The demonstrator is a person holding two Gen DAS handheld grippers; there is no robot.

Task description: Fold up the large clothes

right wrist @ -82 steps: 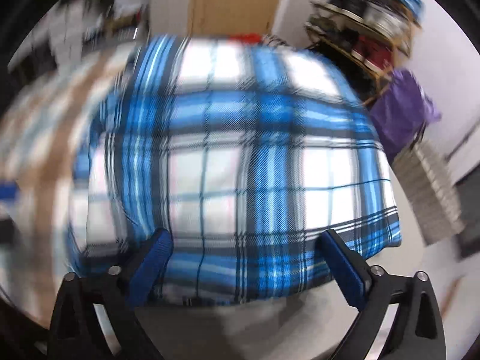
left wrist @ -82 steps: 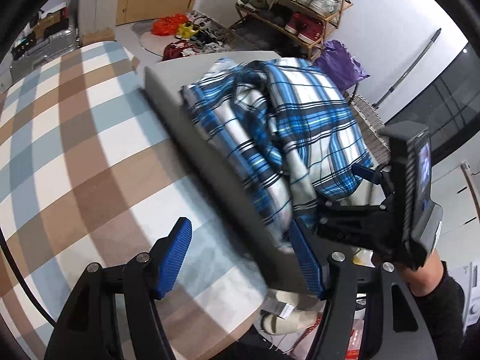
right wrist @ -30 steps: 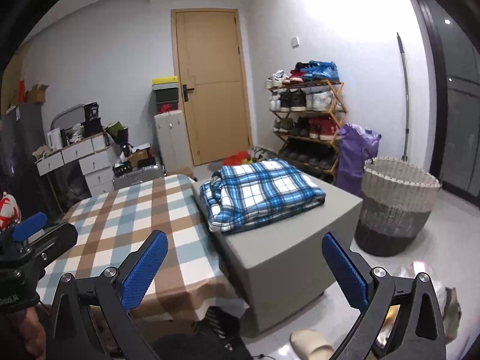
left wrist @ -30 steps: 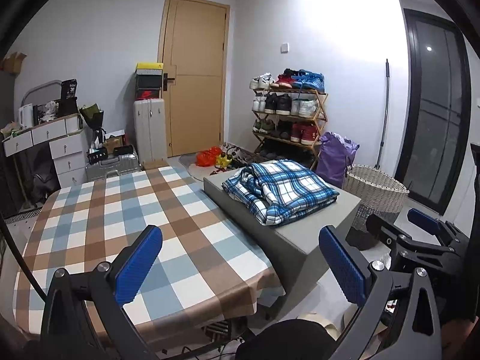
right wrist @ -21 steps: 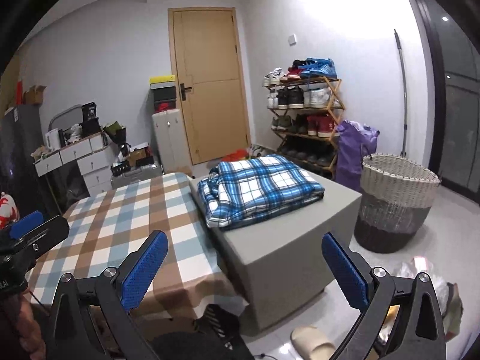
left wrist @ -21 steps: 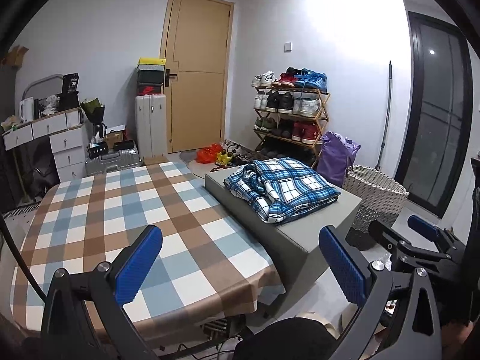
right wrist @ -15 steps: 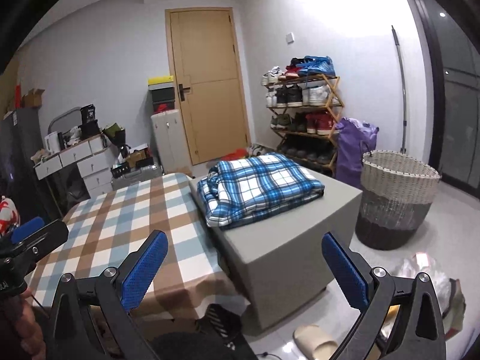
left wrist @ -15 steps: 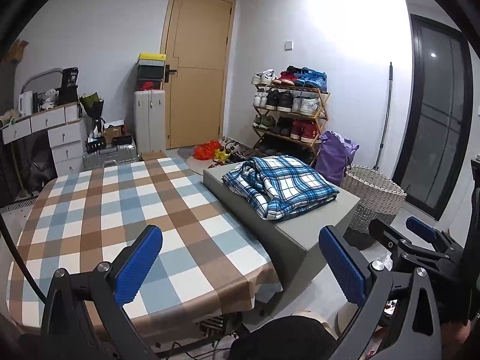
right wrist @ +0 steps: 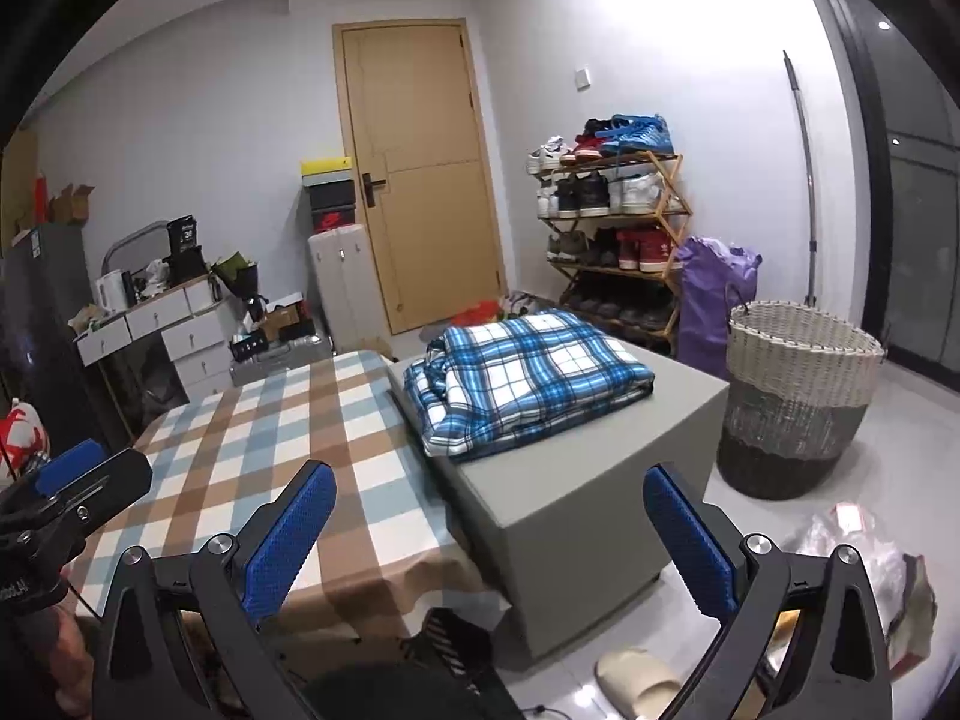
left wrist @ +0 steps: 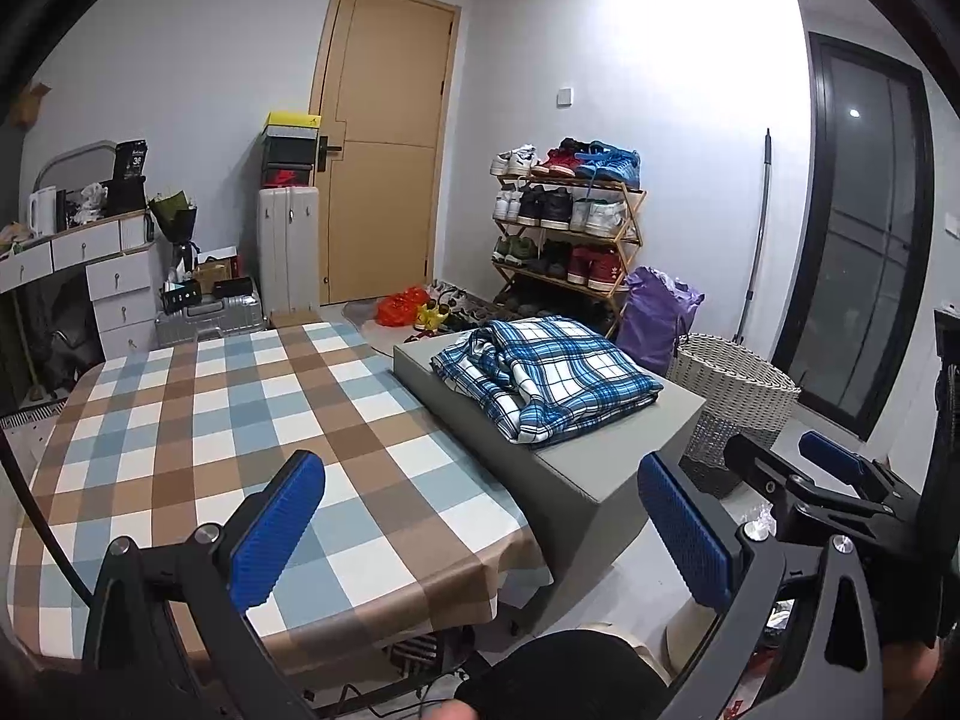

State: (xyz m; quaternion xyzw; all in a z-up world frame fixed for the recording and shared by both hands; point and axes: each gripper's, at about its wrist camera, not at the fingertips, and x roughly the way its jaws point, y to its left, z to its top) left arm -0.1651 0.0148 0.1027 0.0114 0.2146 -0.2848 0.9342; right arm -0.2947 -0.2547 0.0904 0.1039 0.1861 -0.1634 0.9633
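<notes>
Both grippers have backed away from the plaid shirt [right wrist: 528,378], which lies folded on the grey box [right wrist: 576,498] at one o'clock; left gripper [left wrist: 480,534] and right gripper [right wrist: 489,540] gape wide, empty. Folding looks finished, nothing visibly left.

The folded shirt [right wrist: 528,381] lies on the block [right wrist: 576,498], which stands against the table's [right wrist: 252,450] right side; the basket [right wrist: 798,396] sits right of the block; the shoe rack [right wrist: 612,228] stands behind, seemingly against the wall; the door [right wrist: 420,180] lies left of it.
</notes>
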